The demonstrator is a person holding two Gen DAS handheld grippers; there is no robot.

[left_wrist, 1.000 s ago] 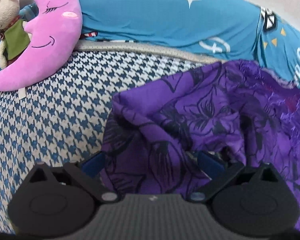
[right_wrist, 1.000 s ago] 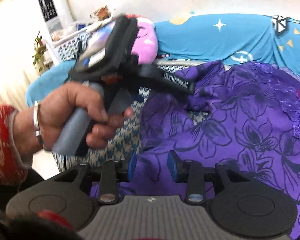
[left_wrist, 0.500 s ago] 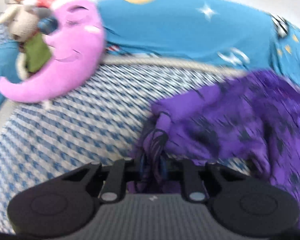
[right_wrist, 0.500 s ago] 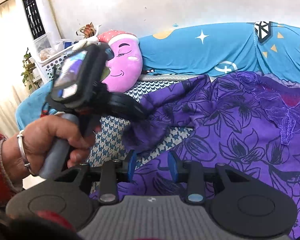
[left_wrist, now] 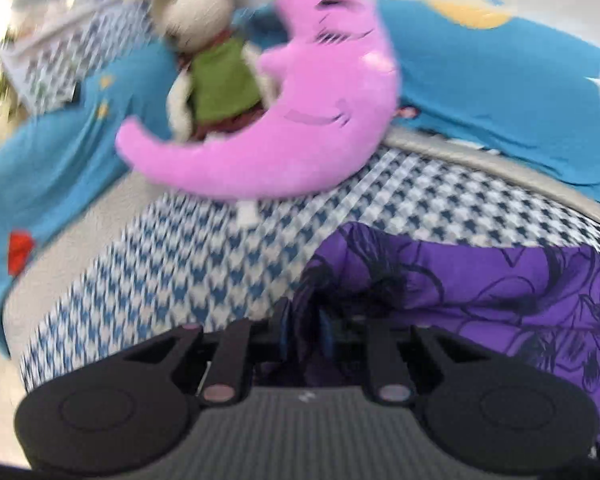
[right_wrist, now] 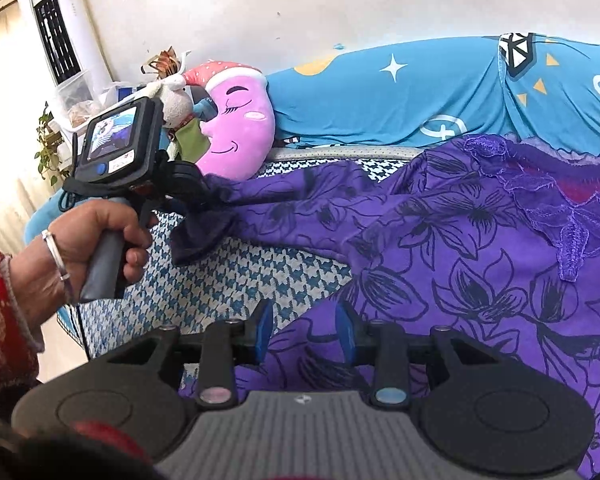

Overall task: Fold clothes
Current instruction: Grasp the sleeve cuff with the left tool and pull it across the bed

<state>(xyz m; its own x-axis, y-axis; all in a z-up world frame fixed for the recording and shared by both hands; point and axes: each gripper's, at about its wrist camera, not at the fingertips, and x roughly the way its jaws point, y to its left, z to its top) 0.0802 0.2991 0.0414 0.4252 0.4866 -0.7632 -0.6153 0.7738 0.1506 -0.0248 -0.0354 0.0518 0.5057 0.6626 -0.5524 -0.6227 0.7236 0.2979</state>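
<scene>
Right gripper (right_wrist: 305, 330): jaws part open, purple dress (right_wrist: 480, 264) hem between them, pad contact unclear; likely anchoring hem. Left gripper (left_wrist: 305, 330): clamped on sleeve (right_wrist: 260, 196), drawn taut sideways to straighten for fold. Dress spread over checked sofa seat (right_wrist: 236, 276). Beyond: moon pillow (right_wrist: 238, 124), blue cover (right_wrist: 380, 96).

purple floral garment (right_wrist: 480, 248), spread flat, sleeve lifted

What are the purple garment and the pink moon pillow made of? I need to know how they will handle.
Purple garment: thin, slightly glossy woven fabric, probably synthetic or silky; it drapes in soft folds, with lace trim at the neck. Pink moon pillow: short-pile plush, matte and fuzzy, evidently stuffed since it holds a rounded shape.
</scene>
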